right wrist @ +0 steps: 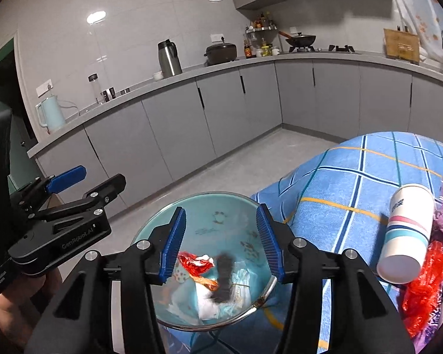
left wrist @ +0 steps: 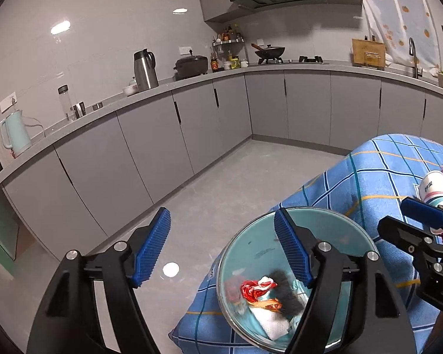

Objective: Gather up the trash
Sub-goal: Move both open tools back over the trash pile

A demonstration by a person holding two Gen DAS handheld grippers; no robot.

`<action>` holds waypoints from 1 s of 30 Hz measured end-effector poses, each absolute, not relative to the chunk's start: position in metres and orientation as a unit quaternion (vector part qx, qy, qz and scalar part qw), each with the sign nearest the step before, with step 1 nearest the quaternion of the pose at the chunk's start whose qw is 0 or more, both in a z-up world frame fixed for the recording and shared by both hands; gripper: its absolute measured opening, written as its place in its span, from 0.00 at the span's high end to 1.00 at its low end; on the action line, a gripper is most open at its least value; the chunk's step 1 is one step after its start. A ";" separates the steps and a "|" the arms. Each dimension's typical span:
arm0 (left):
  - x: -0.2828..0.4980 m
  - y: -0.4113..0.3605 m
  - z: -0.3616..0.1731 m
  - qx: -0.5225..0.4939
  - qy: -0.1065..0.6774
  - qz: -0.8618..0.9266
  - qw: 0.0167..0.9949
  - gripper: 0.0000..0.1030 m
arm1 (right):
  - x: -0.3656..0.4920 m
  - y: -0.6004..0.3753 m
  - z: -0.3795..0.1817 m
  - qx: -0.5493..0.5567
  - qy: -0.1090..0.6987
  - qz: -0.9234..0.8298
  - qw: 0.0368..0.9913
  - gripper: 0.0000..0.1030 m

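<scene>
Hovering over the bowl [right wrist: 221, 206], the right hand-held gripper [right wrist: 220, 244] stands released and empty, as does the left hand-held gripper [left wrist: 221, 247]. Just right of the right one, a paper cup [right wrist: 406, 233] lies on the blue checked bench [right wrist: 339, 177] against red wrappers [right wrist: 428, 289]. I judge it light, crushable, prone to rolling; pinch gently mid-wall.

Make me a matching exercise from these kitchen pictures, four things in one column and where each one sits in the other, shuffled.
Things:
1. paper cup
2. red wrapper
3. wok
4. pale blue kettle

Places:
A. on the stove at the back
B. inside the blue bowl
C. lying on its side on the checked cloth
D. at the left end of the counter

Pairs: 1-C, 2-B, 3-A, 4-D
</scene>
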State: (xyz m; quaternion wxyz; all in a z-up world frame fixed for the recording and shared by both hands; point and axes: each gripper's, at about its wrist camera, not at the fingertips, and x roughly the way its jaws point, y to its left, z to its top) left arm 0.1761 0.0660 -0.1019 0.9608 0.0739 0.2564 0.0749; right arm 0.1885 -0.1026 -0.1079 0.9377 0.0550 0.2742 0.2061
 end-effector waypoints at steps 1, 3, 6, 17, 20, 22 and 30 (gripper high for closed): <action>0.176 0.066 -0.102 0.074 0.256 0.075 0.961 0.28 | 0.186 -0.103 -0.107 0.051 0.272 0.201 0.940 0.48; 0.175 0.064 -0.103 0.074 0.255 0.074 0.961 0.23 | 0.182 -0.104 -0.104 0.044 0.268 0.193 0.943 0.47; 0.173 0.061 -0.102 0.072 0.254 0.070 0.962 0.22 | 0.176 -0.109 -0.101 0.037 0.262 0.183 0.947 0.47; 0.161 0.026 -0.101 0.084 0.250 0.032 0.964 0.19 | 0.149 -0.150 -0.088 0.032 0.250 0.129 0.959 0.46; 0.157 0.013 -0.100 0.088 0.249 0.017 0.964 0.19 | 0.141 -0.163 -0.087 0.036 0.247 0.118 0.961 0.46; 0.155 0.005 -0.100 0.092 0.248 0.009 0.964 0.19 | 0.137 -0.172 -0.087 0.039 0.247 0.111 0.962 0.46; 0.143 -0.028 -0.099 0.097 0.248 -0.032 0.963 0.19 | 0.115 -0.202 -0.085 0.044 0.240 0.081 0.966 0.46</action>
